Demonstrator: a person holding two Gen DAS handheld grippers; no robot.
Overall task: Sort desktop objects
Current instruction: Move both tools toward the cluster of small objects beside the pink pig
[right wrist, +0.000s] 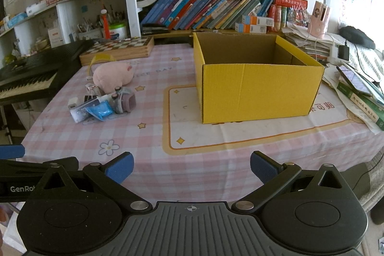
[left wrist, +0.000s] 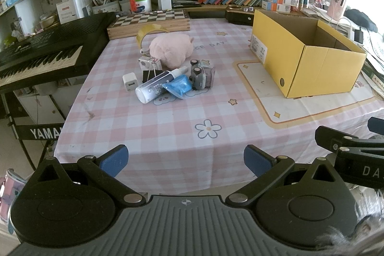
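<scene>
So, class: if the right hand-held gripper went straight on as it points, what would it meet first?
Probably the tablecloth near the table's front edge, short of the yellow box; depth is unclear.

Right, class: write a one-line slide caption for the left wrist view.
Open left gripper faces a pile of small objects beside an empty yellow box on the checked tablecloth.

The counter (left wrist: 168,136) carries a pink-and-white checked cloth (left wrist: 115,112). Ahead of the left gripper (left wrist: 186,161), well apart from it, lies a cluster: a pink plush toy (left wrist: 170,47), a tape roll (left wrist: 150,34) behind the toy, a white charger cube (left wrist: 129,84), a white spray bottle (left wrist: 158,85), a blue pouch (left wrist: 178,85) and a grey toy car (left wrist: 198,77). Ahead of the right gripper (right wrist: 192,168) stands an open yellow cardboard box (right wrist: 259,92). A wooden chessboard (left wrist: 148,24) rests at the far edge.
</scene>
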